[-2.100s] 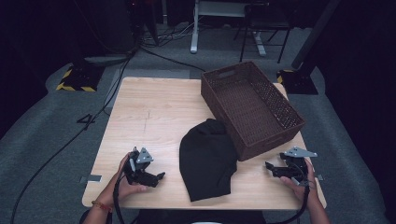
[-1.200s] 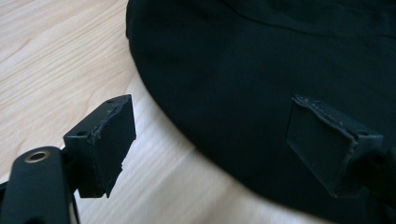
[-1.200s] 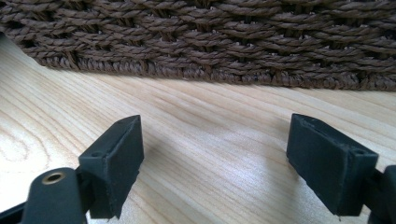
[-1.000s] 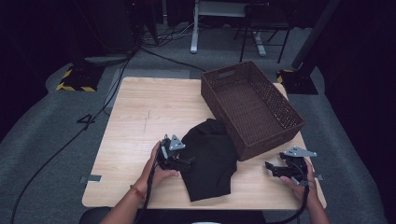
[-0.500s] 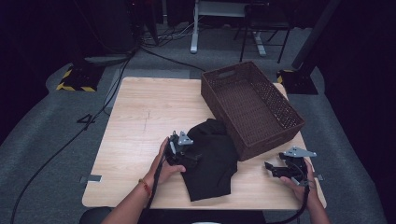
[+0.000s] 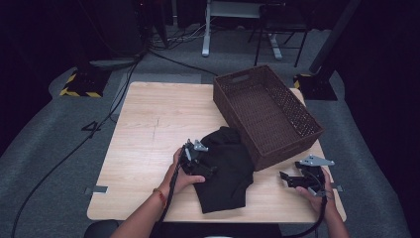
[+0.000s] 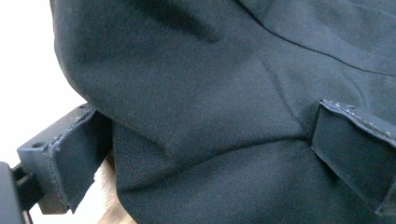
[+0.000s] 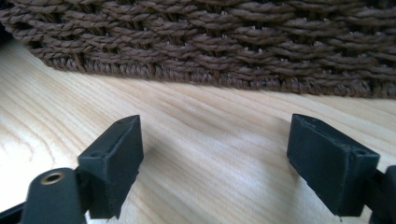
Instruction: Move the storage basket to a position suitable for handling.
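A black garment [image 6: 225, 173] lies crumpled on the wooden table [image 6: 148, 124], just in front of a brown wicker basket [image 6: 267, 111]. My left gripper [image 6: 207, 171] is pushed into the garment's left edge. In the left gripper view the black garment [image 7: 196, 93] bulges between the two widely spread pads [image 7: 70, 158], and the left gripper [image 7: 210, 158] has just been opening its jaws. My right gripper [image 6: 286, 178] rests open near the table's front right, empty. The right gripper [image 8: 219, 154] faces the wicker basket [image 8: 210, 42] wall across bare wooden table [image 8: 187, 121].
The basket is empty and stands at an angle at the table's back right. Dark grey floor with cables [image 6: 59, 158] surrounds the table, and a desk frame [image 6: 205, 29] and a chair stand behind it.
My left hand has moved from the table's front left rightward onto the garment's left edge. The cloth there has bunched up a little. The right gripper has stayed put.
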`<state>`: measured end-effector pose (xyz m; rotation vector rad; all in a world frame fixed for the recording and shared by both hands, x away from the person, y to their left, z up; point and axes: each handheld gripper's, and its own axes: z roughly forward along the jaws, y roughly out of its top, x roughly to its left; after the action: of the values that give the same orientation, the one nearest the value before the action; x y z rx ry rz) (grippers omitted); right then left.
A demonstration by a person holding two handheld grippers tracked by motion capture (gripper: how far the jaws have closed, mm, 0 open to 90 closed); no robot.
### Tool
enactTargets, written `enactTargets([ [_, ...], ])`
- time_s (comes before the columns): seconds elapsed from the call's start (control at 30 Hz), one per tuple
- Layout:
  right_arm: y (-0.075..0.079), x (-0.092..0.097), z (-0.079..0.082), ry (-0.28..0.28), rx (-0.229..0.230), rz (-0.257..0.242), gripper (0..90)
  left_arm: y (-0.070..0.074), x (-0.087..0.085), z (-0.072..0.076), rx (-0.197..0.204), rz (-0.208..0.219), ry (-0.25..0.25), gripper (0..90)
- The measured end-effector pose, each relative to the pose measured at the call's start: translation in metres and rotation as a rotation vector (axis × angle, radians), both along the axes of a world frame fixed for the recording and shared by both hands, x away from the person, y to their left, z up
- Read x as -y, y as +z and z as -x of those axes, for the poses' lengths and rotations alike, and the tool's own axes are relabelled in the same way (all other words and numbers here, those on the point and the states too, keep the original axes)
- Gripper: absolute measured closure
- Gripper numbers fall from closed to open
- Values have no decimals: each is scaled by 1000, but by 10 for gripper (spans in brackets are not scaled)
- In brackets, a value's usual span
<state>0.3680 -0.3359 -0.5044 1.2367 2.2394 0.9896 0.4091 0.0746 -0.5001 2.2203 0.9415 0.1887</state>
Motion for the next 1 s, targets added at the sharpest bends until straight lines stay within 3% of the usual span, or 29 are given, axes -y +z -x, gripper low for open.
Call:
enactTargets([
  [0.13, 0, 0, -1, 6, -3, -1, 186, 1, 2, 2, 15, 6, -49, 69],
  [0.3, 0, 0, -1, 8, -3, -1, 186, 3, 4, 6, 5, 57, -112, 329],
  [0.43, 0, 0, -1, 7, -3, -1, 186, 3, 3, 6, -6, 80, -139, 486],
  [0.47, 0, 0, -1, 8, -3, -1, 186, 2, 4, 7, -6, 97, -153, 486],
  [0.5, 0, 0, -1, 9, -3, -1, 186, 3, 5, 8, 5, 92, -176, 597],
  [0.73, 0, 0, -1, 10, -3, -1, 186, 5, 4, 8, 22, 101, -190, 701],
  [0.87, 0, 0, -1, 12, -3, -1, 186, 9, 4, 12, 58, 58, -197, 717],
  [0.93, 0, 0, -1, 12, -3, -1, 186, 11, 1, 13, 55, 59, -185, 709],
  [1.0, 0, 0, -1, 13, -3, -1, 186, 11, 1, 13, 53, 49, -156, 589],
])
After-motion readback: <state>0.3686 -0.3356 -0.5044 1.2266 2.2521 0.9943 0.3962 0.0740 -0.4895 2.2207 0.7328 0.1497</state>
